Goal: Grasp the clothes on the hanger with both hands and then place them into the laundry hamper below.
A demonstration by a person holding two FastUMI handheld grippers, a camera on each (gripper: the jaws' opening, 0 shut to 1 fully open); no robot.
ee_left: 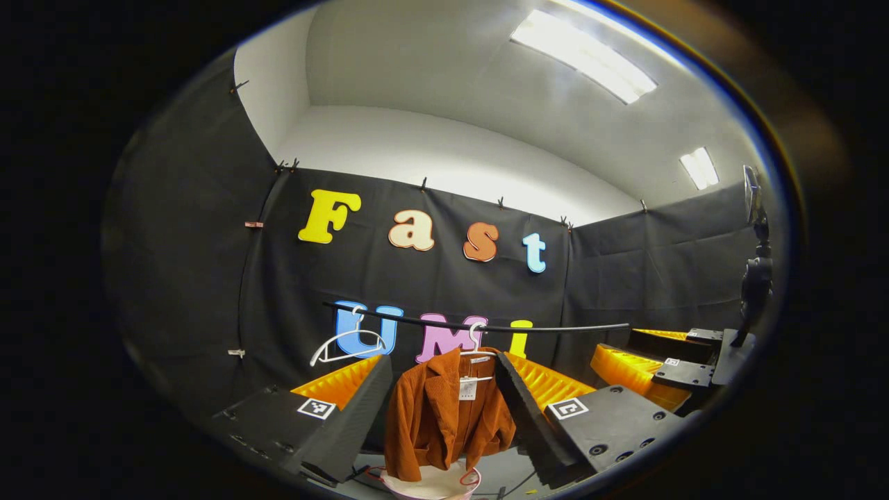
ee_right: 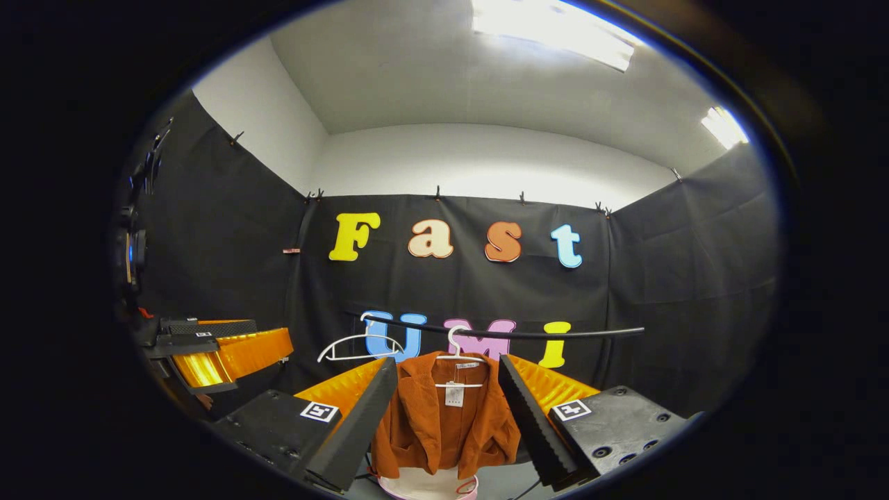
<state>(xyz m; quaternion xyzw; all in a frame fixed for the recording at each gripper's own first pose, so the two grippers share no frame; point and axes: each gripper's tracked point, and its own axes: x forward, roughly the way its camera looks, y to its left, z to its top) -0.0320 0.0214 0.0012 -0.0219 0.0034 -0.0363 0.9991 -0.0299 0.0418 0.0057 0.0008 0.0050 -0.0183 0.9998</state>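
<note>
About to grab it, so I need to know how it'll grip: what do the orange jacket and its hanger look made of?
The orange jacket looks like soft corduroy: fine vertical ribs, matte, draping loosely. Its hanger looks like thin white plastic or coated wire; the views are too small to tell which.

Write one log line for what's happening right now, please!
stage: approach | jacket: on hanger, rail | hamper: below | left gripper: open, clear | right gripper: open, clear | spare hanger: empty

Ceiling panels point(ee_left: 583, 62) are blazing at one o'clock, washing to glare in the right gripper view point(ee_right: 552, 24). Fisheye bending is curving the rail point(ee_right: 500, 333); the rims at nine o'clock are perhaps softening.
</note>
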